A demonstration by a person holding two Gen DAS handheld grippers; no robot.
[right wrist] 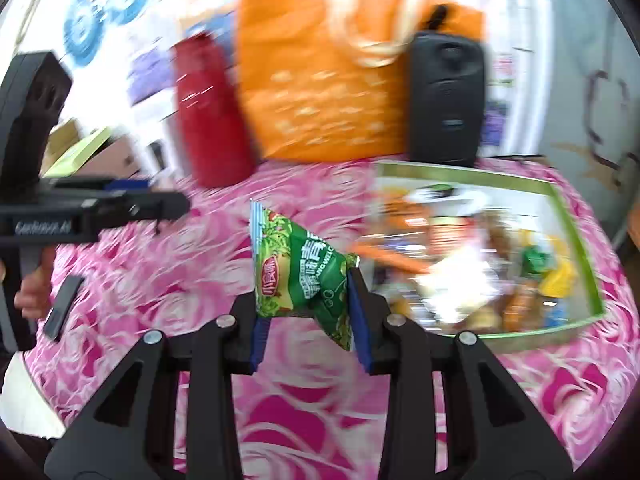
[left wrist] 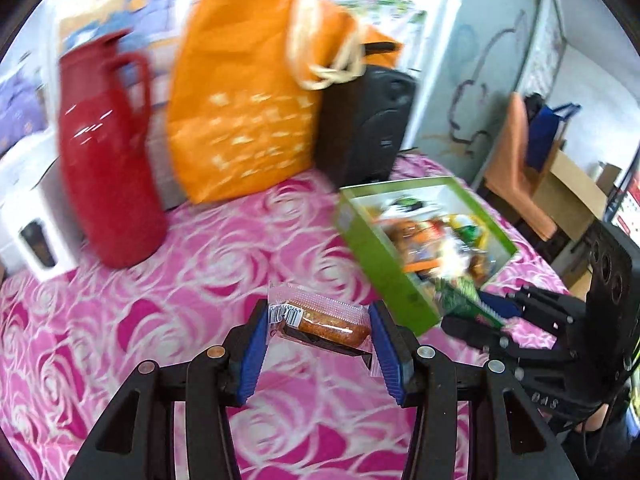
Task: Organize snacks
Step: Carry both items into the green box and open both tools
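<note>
Left wrist view: the left gripper [left wrist: 318, 344] has its blue pads spread on either side of a clear-wrapped cake bar [left wrist: 320, 322], which lies between the fingertips above the pink rose-print tablecloth [left wrist: 160, 320]. The wrapper's ends meet both pads, but whether the bar is pinched or only framed I cannot tell. The step in hand looks like a pick of this bar — if it is not yet held, the next move calls for closing across its length, then carrying it right of the fingers to the green snack box [left wrist: 384, 264]. Ahead and left of the fingers stand a red jug [left wrist: 108, 160] and an orange bag [left wrist: 244, 112].

Right wrist view: the right gripper [right wrist: 308, 320] is clamped on a green snack packet [right wrist: 304, 276], pinched at its lower part, its top sticking up past the fingertips. The green box sits just right of the fingers — a short swing right and a release over the pile would finish this one. The gripper points level across the table; the left tool reaches in from the far left.
</note>
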